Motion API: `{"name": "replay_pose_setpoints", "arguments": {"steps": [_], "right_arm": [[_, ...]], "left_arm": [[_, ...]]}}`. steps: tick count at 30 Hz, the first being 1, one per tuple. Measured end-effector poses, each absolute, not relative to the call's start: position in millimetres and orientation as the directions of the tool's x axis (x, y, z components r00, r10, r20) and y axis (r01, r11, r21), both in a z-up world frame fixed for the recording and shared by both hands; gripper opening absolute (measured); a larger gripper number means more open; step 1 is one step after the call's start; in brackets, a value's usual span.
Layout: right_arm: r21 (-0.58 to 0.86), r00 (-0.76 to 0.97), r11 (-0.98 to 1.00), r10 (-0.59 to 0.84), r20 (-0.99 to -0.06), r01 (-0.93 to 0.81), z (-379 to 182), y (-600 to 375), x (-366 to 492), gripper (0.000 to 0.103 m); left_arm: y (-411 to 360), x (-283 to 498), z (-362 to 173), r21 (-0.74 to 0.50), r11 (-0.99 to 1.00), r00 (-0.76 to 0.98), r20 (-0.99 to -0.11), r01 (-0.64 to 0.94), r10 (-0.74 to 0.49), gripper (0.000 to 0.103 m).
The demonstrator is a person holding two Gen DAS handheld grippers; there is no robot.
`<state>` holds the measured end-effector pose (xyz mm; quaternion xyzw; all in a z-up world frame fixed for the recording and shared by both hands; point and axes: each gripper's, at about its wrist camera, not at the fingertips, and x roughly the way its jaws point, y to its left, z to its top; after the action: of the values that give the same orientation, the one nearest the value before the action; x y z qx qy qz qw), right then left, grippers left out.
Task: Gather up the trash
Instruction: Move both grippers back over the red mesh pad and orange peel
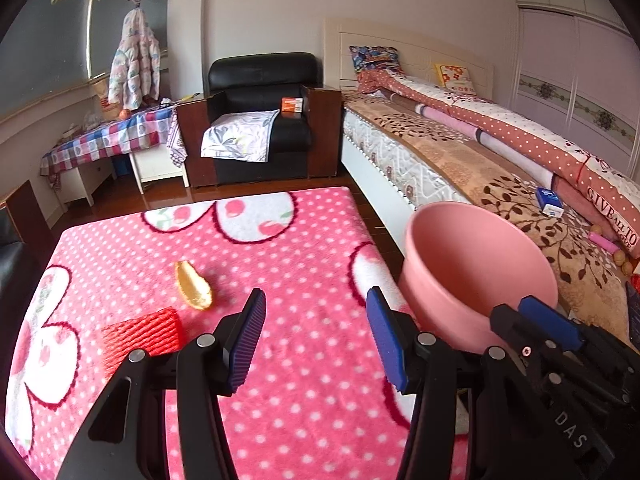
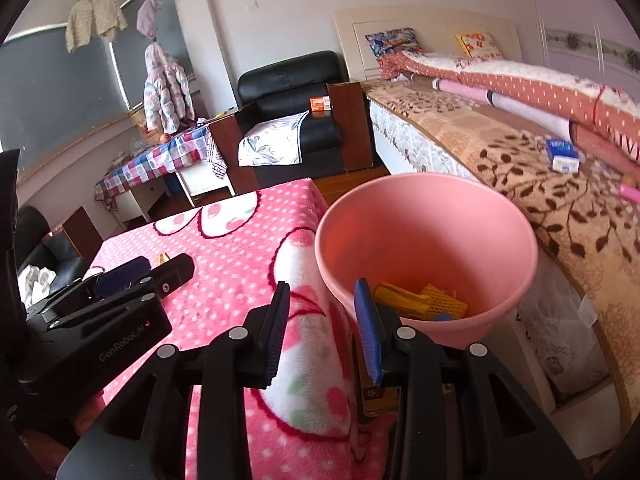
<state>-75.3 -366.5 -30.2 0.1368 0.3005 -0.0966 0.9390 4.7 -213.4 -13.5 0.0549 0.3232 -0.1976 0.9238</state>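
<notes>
The jaws of both the left gripper point(image 1: 316, 336) and right gripper point(image 2: 322, 332) are seen open and empty, the peel point(image 1: 193, 285) lying ahead-left of the left one, lengthwise away, nearer it than the bin point(image 2: 516, 292).

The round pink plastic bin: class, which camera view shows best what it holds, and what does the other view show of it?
The right wrist view: it looks down into the round pink plastic bin and shows yellow foam netting at the bottom. The left wrist view shows the bin from the side, its bottom hidden.
</notes>
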Motion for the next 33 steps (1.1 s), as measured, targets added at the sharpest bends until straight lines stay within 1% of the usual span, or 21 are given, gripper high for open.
{"name": "replay_pose_setpoints", "arguments": {"steps": [3,7,10,17,20,26,33], "right_arm": [[0.2,0.787,0.941,-0.1,-0.608,0.274,-31,-363,-71,0.034],[0.22,0.795,0.942,-0.074,-0.602,0.254,-32,-357,-70,0.034],[0.271,0.793,0.934,-0.022,-0.608,0.234,-33,-355,-66,0.034],[0.296,0.783,0.94,0.052,-0.62,0.172,-38,-337,-58,0.035],[0.284,0.785,0.948,0.065,-0.616,0.144,-37,-326,-56,0.047],[0.25,0.791,0.964,0.084,-0.606,0.089,-34,-305,-50,0.048],[0.224,0.78,0.973,0.101,-0.617,0.05,-35,-291,-40,0.048]], "left_arm": [[-203,4,-14,-0.027,0.923,0.721,-0.616,0.383,-0.317,0.052],[-190,2,-14,-0.008,0.931,0.739,-0.606,0.364,-0.295,0.052],[-180,3,-16,-0.01,0.937,0.74,-0.611,0.349,-0.282,0.052],[-160,5,-21,-0.009,0.951,0.745,-0.619,0.31,-0.249,0.054],[-150,7,-23,-0.014,0.958,0.747,-0.623,0.286,-0.233,0.054],[-128,11,-26,-0.026,0.972,0.753,-0.627,0.234,-0.198,0.055],[-108,17,-32,-0.021,0.979,0.752,-0.637,0.204,-0.17,0.056]]}}
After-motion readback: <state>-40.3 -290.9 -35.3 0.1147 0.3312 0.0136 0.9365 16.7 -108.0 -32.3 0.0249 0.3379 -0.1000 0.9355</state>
